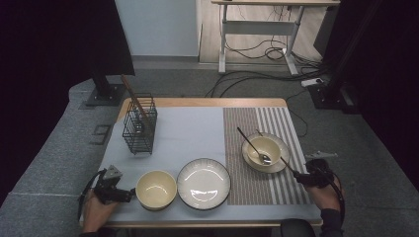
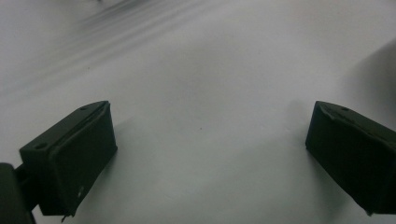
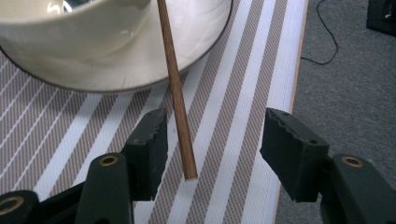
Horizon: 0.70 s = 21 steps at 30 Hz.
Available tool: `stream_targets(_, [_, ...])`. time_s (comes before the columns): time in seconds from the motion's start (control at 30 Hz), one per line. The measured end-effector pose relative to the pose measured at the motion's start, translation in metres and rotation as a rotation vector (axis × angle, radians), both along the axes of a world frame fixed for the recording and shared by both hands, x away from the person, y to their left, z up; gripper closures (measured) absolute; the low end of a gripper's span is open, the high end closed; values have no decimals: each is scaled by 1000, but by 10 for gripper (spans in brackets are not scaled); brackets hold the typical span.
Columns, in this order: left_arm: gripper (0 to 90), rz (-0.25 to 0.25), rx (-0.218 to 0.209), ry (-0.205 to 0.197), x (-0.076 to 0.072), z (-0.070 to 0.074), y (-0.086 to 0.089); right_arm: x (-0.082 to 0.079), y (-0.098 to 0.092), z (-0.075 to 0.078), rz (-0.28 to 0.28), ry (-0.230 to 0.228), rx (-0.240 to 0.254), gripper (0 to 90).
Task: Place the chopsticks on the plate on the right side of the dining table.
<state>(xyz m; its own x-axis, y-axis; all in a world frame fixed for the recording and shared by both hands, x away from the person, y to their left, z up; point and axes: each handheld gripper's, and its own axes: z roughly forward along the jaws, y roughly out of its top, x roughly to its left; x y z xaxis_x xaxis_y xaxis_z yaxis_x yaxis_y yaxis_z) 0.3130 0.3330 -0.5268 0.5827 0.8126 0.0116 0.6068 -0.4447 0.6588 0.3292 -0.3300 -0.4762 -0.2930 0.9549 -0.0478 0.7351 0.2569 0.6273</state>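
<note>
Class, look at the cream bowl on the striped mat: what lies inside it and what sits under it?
Inside the bowl rests a metal spoon; a wooden chopstick leans across its rim. Under it sits a cream saucer. The saucer's middle is covered by the bowl.

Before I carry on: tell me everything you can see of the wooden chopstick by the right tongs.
The chopstick is a thin, round, plain brown wooden stick. It lies slanted across the cream bowl on the right, leaning over the saucer under that bowl, with its near end over the striped placemat. That blunt end sits between the open jaws of the right tongs, closer to the left jaw; the pads do not press on it. Its far end pokes out past the bowl's far rim. Whether its near end touches the mat is unclear.
</note>
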Motion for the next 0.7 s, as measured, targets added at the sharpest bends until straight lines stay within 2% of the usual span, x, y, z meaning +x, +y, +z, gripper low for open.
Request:
stream_targets(0.37, [18, 0, 0, 0, 0, 0, 0, -12, -4, -3, -11, 20, -12, 434])
stream_targets(0.7, [19, 0, 0, -1, 0, 0, 0, -12, -8, -5, -23, 37, -24, 445])
